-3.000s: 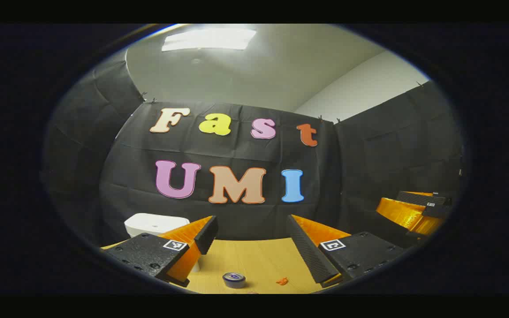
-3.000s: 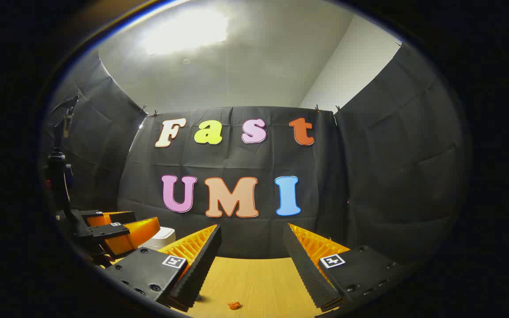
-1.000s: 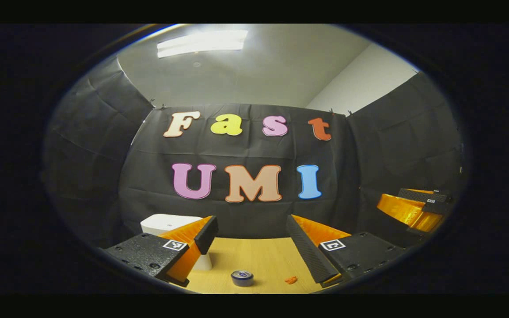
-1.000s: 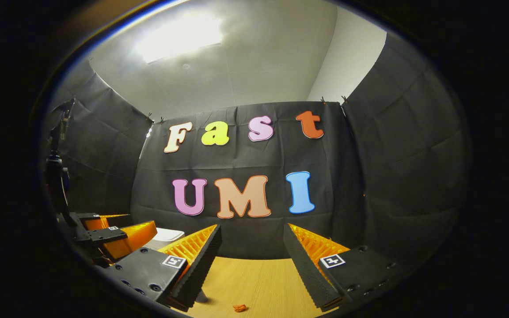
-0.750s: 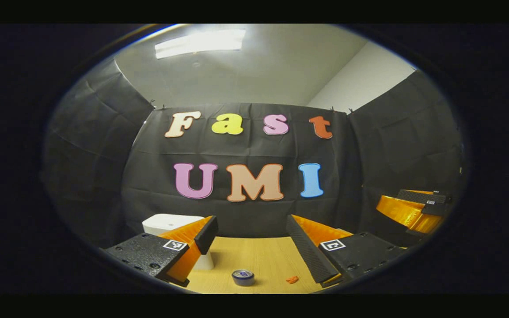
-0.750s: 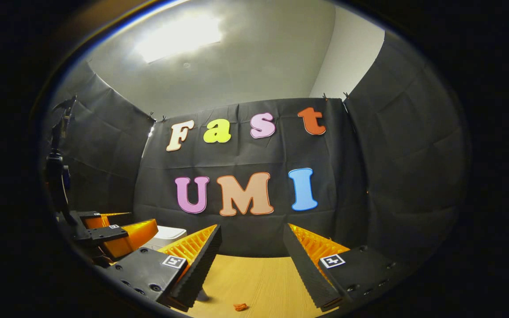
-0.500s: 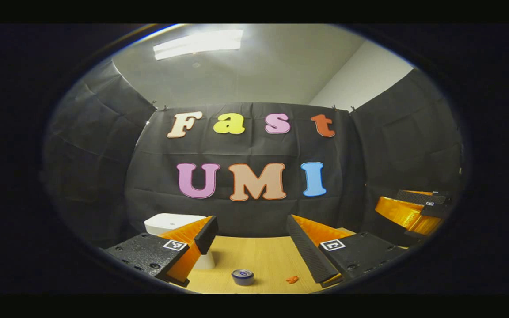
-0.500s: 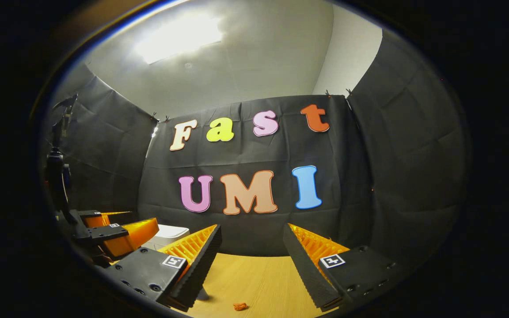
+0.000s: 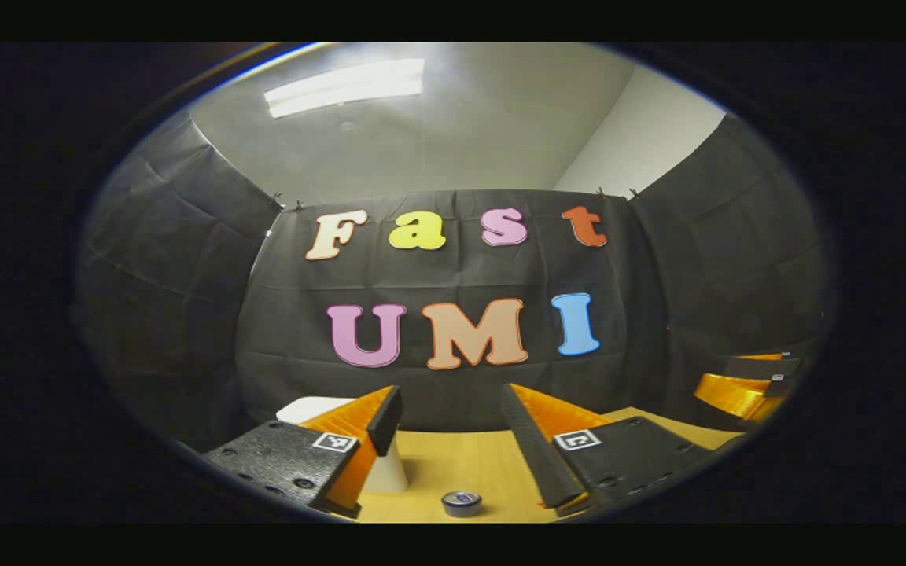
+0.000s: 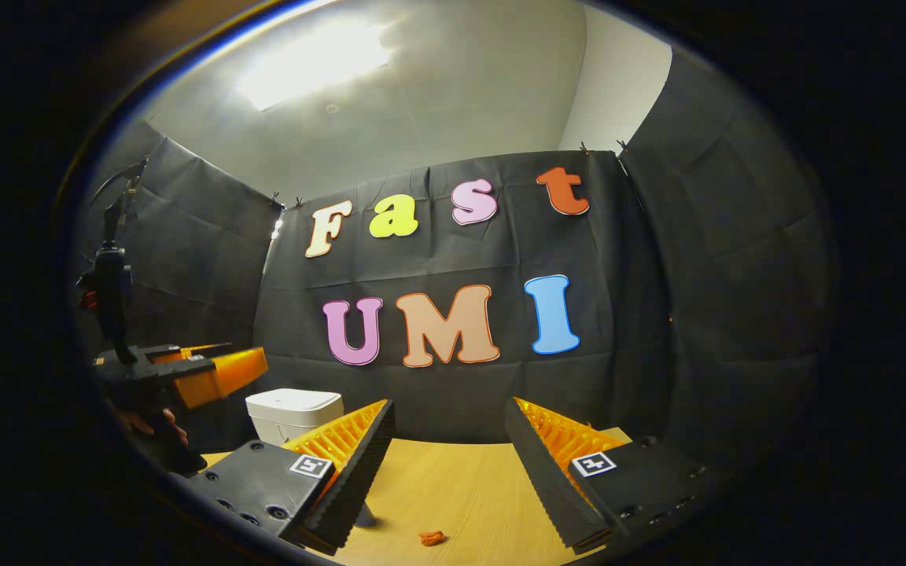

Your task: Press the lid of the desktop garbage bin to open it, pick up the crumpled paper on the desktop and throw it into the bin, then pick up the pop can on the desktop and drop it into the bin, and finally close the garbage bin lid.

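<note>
The white desktop bin (image 10: 293, 413) stands at the back left of the wooden table (image 10: 453, 487) with its lid down. Its top (image 9: 303, 409) peeks from behind my left gripper's near finger. A small crumpled orange paper (image 10: 431, 538) lies on the table in front of my right gripper (image 10: 449, 436), which is open and holds nothing. The pop can (image 9: 462, 503) stands upright below and ahead of my open, empty left gripper (image 9: 449, 417). From the right gripper view, the left gripper (image 10: 244, 358) hovers above and left of the bin.
A hand (image 10: 150, 424) holds the left gripper at the left edge. The right gripper (image 9: 716, 377) shows far right in the left gripper view. Black cloth walls close the table at the back and sides. A dark stand (image 10: 111, 291) rises at the far left.
The left gripper has risen and swung toward the bin, its fingers a little closer together. The paper has dropped out of the left gripper view. More of the bin shows in the right gripper view.
</note>
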A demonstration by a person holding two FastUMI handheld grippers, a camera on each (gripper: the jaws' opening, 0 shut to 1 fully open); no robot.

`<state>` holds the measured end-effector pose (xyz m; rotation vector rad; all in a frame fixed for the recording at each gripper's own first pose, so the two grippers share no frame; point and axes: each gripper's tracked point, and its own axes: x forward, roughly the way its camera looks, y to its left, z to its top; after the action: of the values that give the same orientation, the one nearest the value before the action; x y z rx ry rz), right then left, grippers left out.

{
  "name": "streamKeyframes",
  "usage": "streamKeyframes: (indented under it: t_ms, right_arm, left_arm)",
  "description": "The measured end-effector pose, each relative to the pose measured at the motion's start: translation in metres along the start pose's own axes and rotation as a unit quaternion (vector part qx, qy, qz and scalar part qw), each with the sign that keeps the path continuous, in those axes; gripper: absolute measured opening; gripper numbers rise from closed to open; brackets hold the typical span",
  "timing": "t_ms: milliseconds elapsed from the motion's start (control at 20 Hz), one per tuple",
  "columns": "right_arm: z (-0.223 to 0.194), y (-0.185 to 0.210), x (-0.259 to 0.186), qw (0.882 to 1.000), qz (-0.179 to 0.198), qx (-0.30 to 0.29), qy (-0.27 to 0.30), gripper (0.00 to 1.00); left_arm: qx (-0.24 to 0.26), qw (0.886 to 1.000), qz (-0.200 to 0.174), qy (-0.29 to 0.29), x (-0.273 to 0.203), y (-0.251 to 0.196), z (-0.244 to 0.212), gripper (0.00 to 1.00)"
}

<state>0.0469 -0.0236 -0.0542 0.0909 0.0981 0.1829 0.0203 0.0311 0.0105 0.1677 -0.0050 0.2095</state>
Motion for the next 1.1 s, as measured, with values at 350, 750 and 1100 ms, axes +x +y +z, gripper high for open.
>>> streamKeyframes:
  t_ms: [350,750,1100]
  right_arm:
    - [-0.009,0.017,0.021,0.998,-0.068,-0.01,0.012,0.94]
    - [-0.032,0.055,0.041,0.992,-0.107,-0.043,0.049,0.94]
    - [-0.034,0.079,0.05,0.991,-0.099,-0.07,0.057,0.94]
  left_arm:
    - [0.013,1.0,0.019,0.016,0.073,0.095,-0.04,0.17]
    - [-0.022,0.992,0.039,0.117,0.127,0.167,-0.161,0.0]
    - [-0.021,0.986,0.062,0.151,0.132,0.18,-0.2,0.0]
